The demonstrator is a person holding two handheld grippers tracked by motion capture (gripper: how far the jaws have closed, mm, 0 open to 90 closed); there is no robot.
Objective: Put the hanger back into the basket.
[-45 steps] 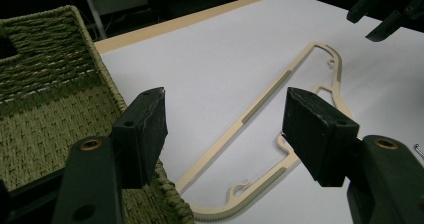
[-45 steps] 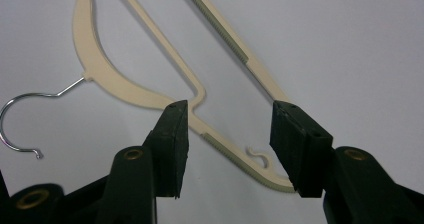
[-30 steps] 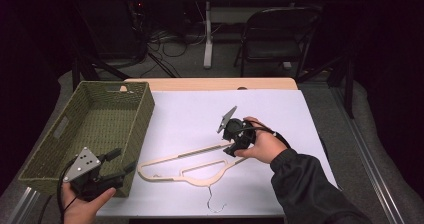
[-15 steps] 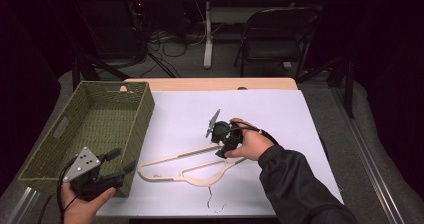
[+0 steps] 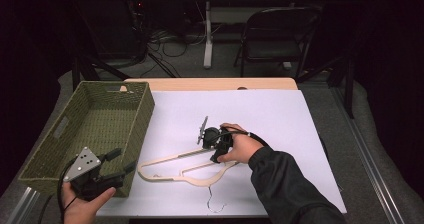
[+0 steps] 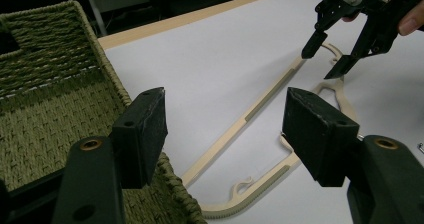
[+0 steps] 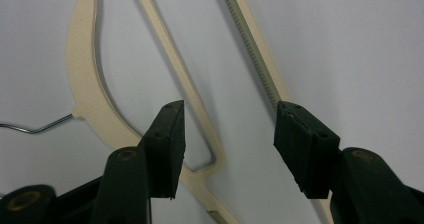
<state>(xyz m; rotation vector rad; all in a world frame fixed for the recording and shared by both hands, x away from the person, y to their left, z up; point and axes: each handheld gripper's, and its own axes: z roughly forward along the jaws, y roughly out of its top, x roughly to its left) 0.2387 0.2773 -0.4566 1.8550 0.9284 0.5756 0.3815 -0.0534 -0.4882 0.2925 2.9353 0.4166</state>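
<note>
The right tool (image 5: 212, 143), jaws apart, should straddle one hanger (image 5: 187, 165) bar squarely before closing; the left tool (image 5: 120, 166) waits, jaws apart.

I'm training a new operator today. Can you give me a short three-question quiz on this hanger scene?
1. True or false: the right claw has already clamped the hanger.
2. Which lies closest to the left claw? A) the chair B) the green woven basket C) the hanger's wire hook
3. Fill in: the hanger lies flat on the ____ table cover.

Key:
1. False. The jaws stand open above the hanger's bars, gripping nothing.
2. B. The left claw, also open and holding nothing, hovers by the basket's near corner.
3. White.
</note>
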